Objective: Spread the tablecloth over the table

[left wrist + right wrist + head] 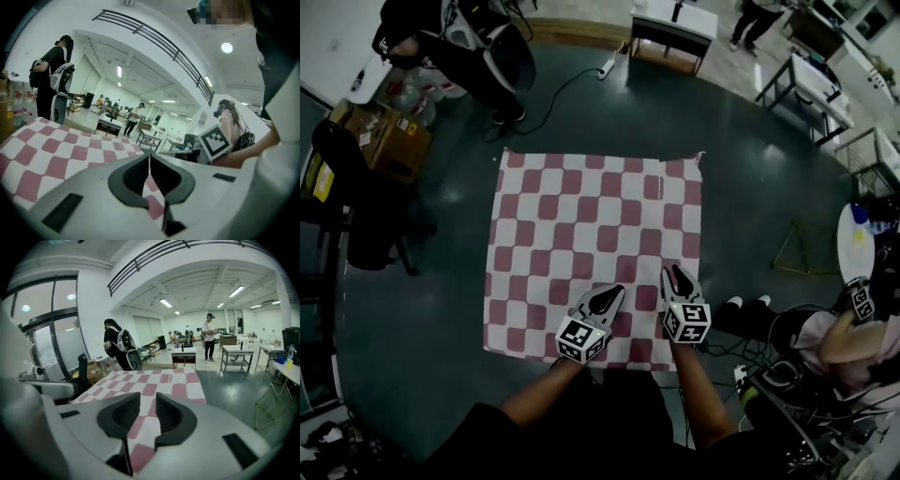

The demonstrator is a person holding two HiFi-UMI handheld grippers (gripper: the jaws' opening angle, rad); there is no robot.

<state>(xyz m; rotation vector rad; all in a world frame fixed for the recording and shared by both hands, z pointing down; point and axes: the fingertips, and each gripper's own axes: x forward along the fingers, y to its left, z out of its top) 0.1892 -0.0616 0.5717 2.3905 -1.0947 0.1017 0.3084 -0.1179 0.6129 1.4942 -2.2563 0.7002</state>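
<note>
The red-and-white checked tablecloth (595, 225) lies flat over the table, its far corners squared off; it also fills the lower left of the left gripper view (56, 150) and the middle of the right gripper view (154, 380). Both grippers hover over the cloth's near edge. My left gripper (614, 291) (149, 157) is shut, its jaws meeting in a thin line with nothing between them. My right gripper (675, 272) (147, 401) stands open; the cloth shows through the gap from below, and the pads do not press on it.
A person in black with a backpack (478, 47) stands beyond the far left corner. A cardboard box (384, 136) and a black chair (356, 206) are at the left. A seated person (853, 342) and cables are at the right. A power strip (605, 67) lies on the floor behind.
</note>
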